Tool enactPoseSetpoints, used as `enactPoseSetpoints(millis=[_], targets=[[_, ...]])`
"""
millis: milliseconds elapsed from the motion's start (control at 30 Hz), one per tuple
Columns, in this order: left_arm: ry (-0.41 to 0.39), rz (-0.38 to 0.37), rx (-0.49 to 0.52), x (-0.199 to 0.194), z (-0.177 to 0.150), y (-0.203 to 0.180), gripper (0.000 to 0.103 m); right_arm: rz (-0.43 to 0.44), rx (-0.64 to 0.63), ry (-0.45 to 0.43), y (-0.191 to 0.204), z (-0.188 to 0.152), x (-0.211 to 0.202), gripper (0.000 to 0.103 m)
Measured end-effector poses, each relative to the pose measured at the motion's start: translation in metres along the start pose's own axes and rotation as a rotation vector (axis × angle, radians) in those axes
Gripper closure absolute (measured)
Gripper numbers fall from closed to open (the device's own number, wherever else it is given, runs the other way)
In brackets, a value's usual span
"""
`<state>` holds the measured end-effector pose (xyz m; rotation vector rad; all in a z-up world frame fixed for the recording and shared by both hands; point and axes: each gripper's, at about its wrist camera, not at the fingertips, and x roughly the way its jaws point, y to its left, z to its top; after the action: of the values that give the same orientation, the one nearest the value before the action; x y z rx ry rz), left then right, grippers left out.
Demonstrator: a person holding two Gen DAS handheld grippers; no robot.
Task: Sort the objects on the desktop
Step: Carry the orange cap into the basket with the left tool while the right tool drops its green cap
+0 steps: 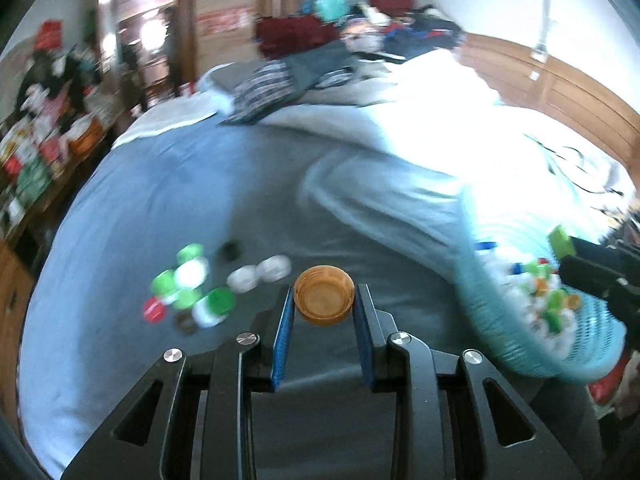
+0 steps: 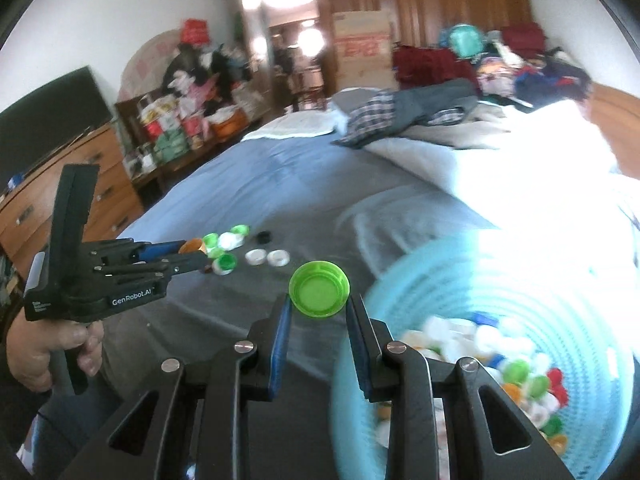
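Note:
My left gripper is shut on an orange bottle cap, hollow side up, held above the blue bedsheet. My right gripper is shut on a green bottle cap, also hollow side up, just left of the light-blue basket. The basket holds several mixed caps. A loose pile of green, white, red and black caps lies on the sheet to the left. In the right wrist view the left gripper appears at the left with its orange cap, over that pile.
A person's hand holds the left gripper's handle. Folded clothes and a white duvet lie further up the bed. A wooden dresser with a dark screen stands at the left, with cluttered shelves behind it.

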<state>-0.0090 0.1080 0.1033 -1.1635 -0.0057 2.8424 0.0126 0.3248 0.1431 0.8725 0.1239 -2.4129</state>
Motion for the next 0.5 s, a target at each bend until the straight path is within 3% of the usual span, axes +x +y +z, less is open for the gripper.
enactPoseSetpoints(millis=[500], targets=[[-0.003,-0.195,0.231,0.016,0.044,-0.159,0.078,-0.175,0.172,-0.055,-0.104,-0.021,-0.071,0.072]])
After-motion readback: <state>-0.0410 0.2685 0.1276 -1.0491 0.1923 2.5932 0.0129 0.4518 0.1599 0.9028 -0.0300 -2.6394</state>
